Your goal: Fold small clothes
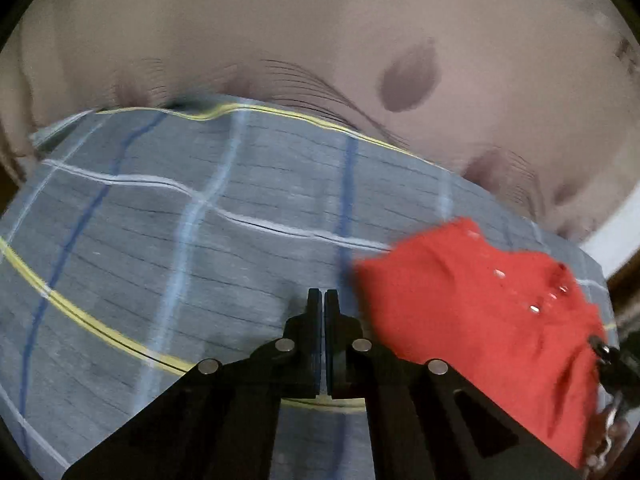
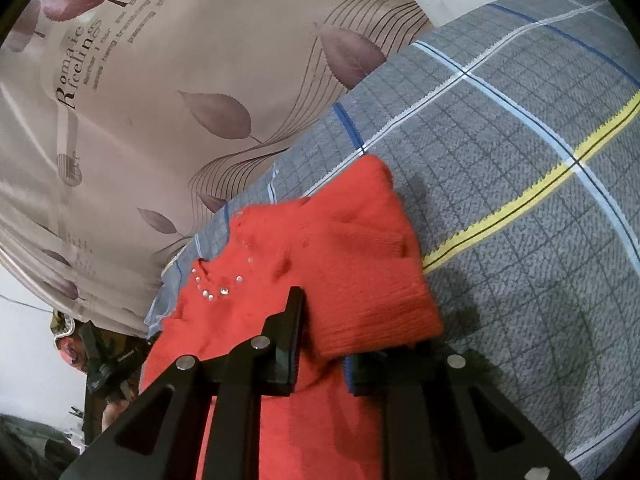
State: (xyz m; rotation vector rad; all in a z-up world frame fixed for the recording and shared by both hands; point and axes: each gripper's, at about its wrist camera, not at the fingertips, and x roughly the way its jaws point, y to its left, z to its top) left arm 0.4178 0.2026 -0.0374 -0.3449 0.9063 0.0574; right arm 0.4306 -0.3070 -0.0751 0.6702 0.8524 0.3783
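A small red knit sweater [image 2: 320,264] with clear beads near its neckline lies on a grey checked bedsheet [image 2: 520,184]. In the right wrist view my right gripper [image 2: 324,344] has its jaws spread, and a folded sleeve of the sweater lies between and over them; the right finger is mostly hidden by the cloth. In the left wrist view my left gripper [image 1: 323,300] is shut and empty over the bedsheet [image 1: 180,240], just left of the sweater [image 1: 480,304].
A beige curtain [image 2: 180,80] with leaf prints and lettering hangs behind the bed, also in the left wrist view [image 1: 320,40]. Dark clutter [image 2: 104,360] stands beyond the bed's corner at lower left. A white wall [image 1: 612,240] shows at the right.
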